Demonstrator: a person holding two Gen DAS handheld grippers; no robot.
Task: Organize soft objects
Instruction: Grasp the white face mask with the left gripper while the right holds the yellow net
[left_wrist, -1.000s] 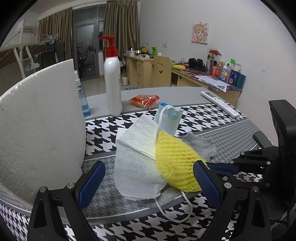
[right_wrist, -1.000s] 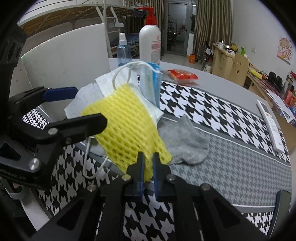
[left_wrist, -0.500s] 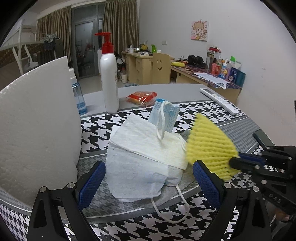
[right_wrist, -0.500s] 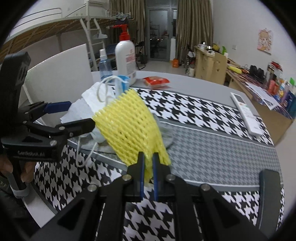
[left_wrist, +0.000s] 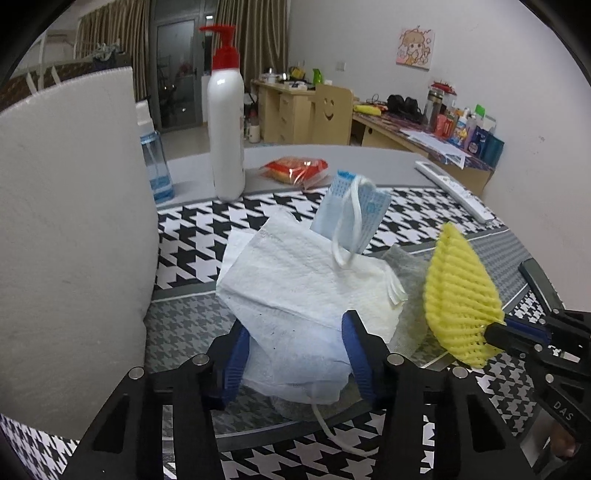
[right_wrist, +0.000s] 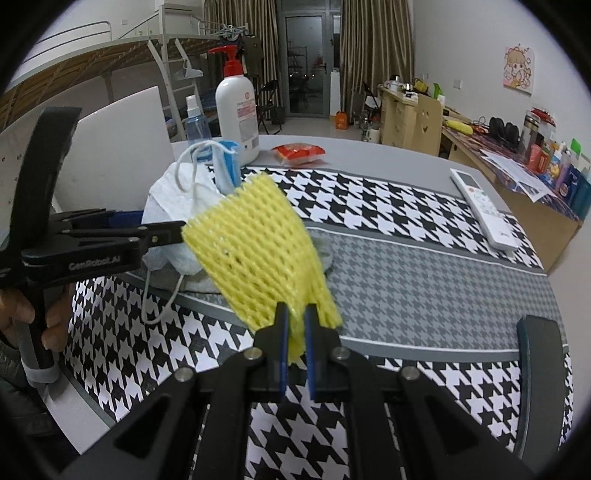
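Observation:
My right gripper (right_wrist: 294, 325) is shut on a yellow foam net sleeve (right_wrist: 258, 243) and holds it off the table; the sleeve also shows at the right of the left wrist view (left_wrist: 458, 299). My left gripper (left_wrist: 295, 343) has its fingers closed in on both sides of a pile of white tissue (left_wrist: 306, 288), pressing it. A blue face mask (left_wrist: 351, 218) with white loops stands up out of the pile. A grey cloth (left_wrist: 406, 266) lies under the pile. In the right wrist view the pile (right_wrist: 173, 206) sits left of the sleeve.
A white foam board (left_wrist: 70, 229) stands at the left. A white pump bottle (left_wrist: 225, 125), a blue spray bottle (left_wrist: 155, 162), a red snack packet (left_wrist: 295, 168) and a white remote (right_wrist: 484, 206) are on the houndstooth-cloth table (right_wrist: 424, 258).
My right gripper has lifted the yellow sleeve off the pile and pulled it right. My left gripper has moved forward and narrowed from wide open onto the tissue pile.

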